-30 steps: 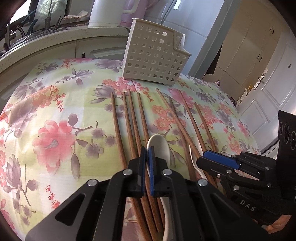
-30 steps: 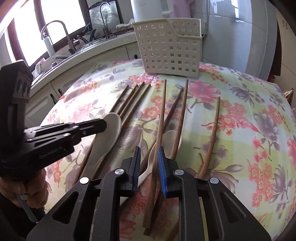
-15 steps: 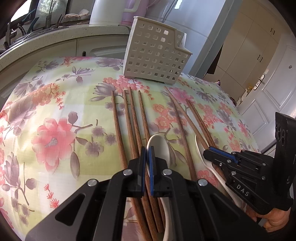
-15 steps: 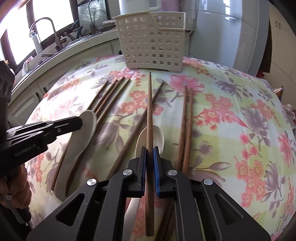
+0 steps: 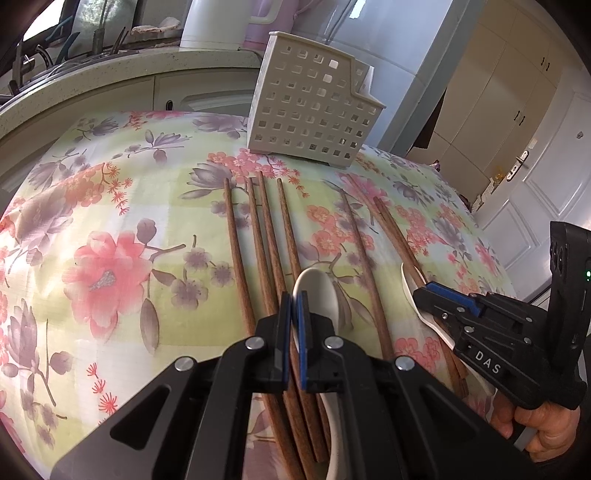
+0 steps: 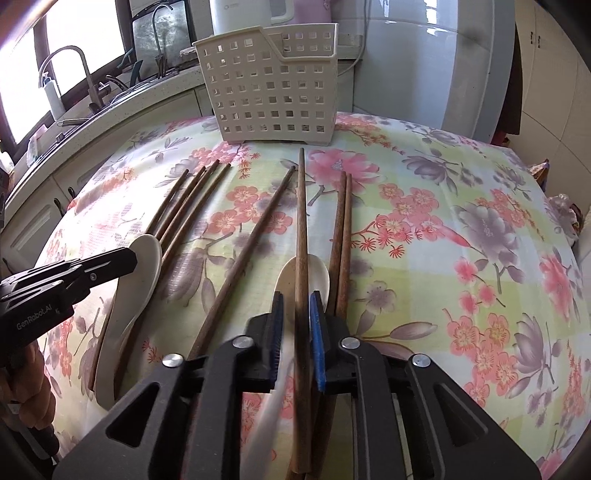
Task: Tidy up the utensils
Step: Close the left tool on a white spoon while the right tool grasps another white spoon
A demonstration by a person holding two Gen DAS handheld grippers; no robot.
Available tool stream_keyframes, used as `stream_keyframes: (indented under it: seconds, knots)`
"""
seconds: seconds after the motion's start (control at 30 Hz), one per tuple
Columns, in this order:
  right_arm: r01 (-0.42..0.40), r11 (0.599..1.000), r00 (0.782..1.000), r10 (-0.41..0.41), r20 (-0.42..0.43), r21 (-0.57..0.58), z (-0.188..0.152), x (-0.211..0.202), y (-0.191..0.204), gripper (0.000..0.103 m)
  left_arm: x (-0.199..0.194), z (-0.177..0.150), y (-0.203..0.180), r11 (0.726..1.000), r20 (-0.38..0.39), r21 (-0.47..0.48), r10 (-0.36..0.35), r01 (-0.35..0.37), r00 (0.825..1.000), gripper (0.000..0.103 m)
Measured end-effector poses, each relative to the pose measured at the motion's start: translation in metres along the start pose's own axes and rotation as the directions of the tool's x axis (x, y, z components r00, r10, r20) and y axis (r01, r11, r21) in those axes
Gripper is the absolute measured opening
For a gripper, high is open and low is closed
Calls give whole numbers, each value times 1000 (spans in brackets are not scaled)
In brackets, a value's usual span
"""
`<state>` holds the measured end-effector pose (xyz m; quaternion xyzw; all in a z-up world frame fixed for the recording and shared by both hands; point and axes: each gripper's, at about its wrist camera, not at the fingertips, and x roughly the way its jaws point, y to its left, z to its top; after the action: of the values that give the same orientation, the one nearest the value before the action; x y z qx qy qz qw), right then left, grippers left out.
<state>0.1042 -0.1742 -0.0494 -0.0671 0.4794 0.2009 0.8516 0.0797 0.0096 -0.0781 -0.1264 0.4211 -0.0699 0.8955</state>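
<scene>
On the flowered tablecloth (image 5: 110,221), before the perforated cream plastic basket (image 6: 273,85), the left gripper (image 5: 294,314) pinches a white ceramic spoon (image 5: 317,295) while the right gripper (image 6: 297,321), jaws opening, straddles a brown wooden chopstick (image 6: 301,221); both likely need lifting basketward.

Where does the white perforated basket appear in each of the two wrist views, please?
Left wrist view: the basket stands top centre, at the far end of the table, beyond the chopsticks.
Right wrist view: the basket stands top centre, slightly left.
Shared landmark: the white kettle on the counter behind it.
</scene>
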Motion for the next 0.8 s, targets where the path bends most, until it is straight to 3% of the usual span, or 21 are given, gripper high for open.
stream_keyframes:
  seconds: [0.23, 0.37, 0.6, 0.8]
  knots:
    - [-43, 998, 999, 45, 29, -47, 3, -11, 12, 22, 0, 0, 0, 1000, 0, -3, -1, 1, 1000, 4]
    - [-35, 999, 999, 34, -17, -41, 0, 5, 10, 21, 0, -1, 0, 1000, -1, -3, -2, 2, 1000, 4]
    - [12, 998, 1000, -13, -15, -57, 3, 12, 9, 21, 1, 0, 2, 1000, -3, -5, -2, 2, 1000, 4]
    - [-4, 999, 1000, 4, 1, -51, 6, 6, 4, 3, -3, 1, -1, 1000, 7, 5, -9, 9, 1000, 4]
